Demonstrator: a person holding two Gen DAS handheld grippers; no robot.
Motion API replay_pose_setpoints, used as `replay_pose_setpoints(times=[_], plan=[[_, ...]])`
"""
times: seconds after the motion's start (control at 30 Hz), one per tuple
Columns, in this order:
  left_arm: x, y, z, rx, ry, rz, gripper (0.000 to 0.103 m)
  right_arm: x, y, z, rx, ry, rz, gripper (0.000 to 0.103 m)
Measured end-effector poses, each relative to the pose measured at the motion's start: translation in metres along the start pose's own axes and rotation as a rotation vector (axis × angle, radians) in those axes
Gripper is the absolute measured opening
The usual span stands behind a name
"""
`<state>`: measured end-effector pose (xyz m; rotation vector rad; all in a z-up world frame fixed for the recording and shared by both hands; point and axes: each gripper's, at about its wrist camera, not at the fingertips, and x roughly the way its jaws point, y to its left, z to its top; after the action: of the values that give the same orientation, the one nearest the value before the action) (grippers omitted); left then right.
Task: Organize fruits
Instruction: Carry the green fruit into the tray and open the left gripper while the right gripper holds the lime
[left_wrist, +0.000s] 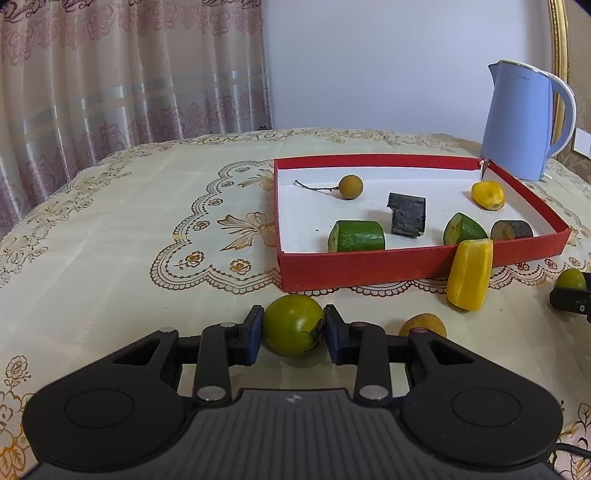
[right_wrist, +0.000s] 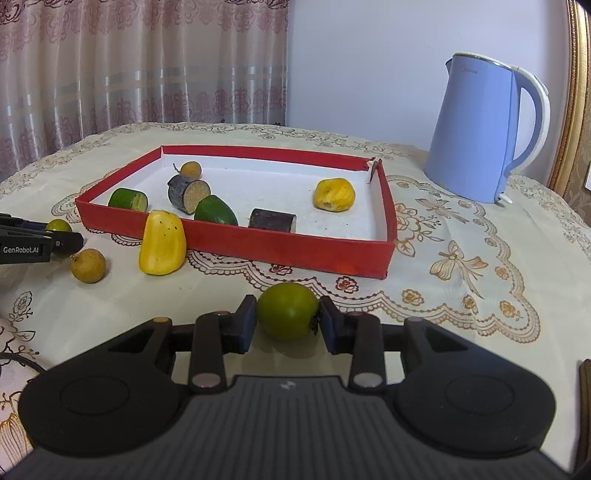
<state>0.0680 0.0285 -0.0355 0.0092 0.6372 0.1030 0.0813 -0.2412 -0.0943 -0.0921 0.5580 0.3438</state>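
Note:
My left gripper (left_wrist: 293, 314) is shut on a round green fruit (left_wrist: 293, 326) that rests on the tablecloth in front of the red tray (left_wrist: 369, 266). My right gripper (right_wrist: 288, 302) is shut on a second round green fruit (right_wrist: 288, 312), also on the cloth near the tray's front wall (right_wrist: 295, 251). Each gripper shows at the edge of the other's view. The tray holds several pieces: green, dark and yellow chunks and a small brown longan (left_wrist: 351, 187). A yellow piece (right_wrist: 162, 242) leans on the tray's outside, with a loose longan (right_wrist: 88, 265) beside it.
A light blue kettle (right_wrist: 484, 129) stands behind the tray's right corner. An embroidered cream tablecloth (left_wrist: 147, 221) covers the table. Pink patterned curtains (left_wrist: 129, 74) hang behind the left side, and a gold frame edge (right_wrist: 576, 110) rises at the far right.

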Motion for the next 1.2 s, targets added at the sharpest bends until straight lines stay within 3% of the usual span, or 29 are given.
replay_pose_setpoints(times=[0.63,1.2], plan=[[-0.01,0.0,0.019,0.03,-0.027,0.028,0.034,-0.001,0.0,0.0,0.003,-0.002,0.006,0.034],[-0.003,-0.026,0.056,0.11,-0.09,0.06,0.034,-0.001,-0.002,0.0,0.012,-0.005,0.018,0.034]])
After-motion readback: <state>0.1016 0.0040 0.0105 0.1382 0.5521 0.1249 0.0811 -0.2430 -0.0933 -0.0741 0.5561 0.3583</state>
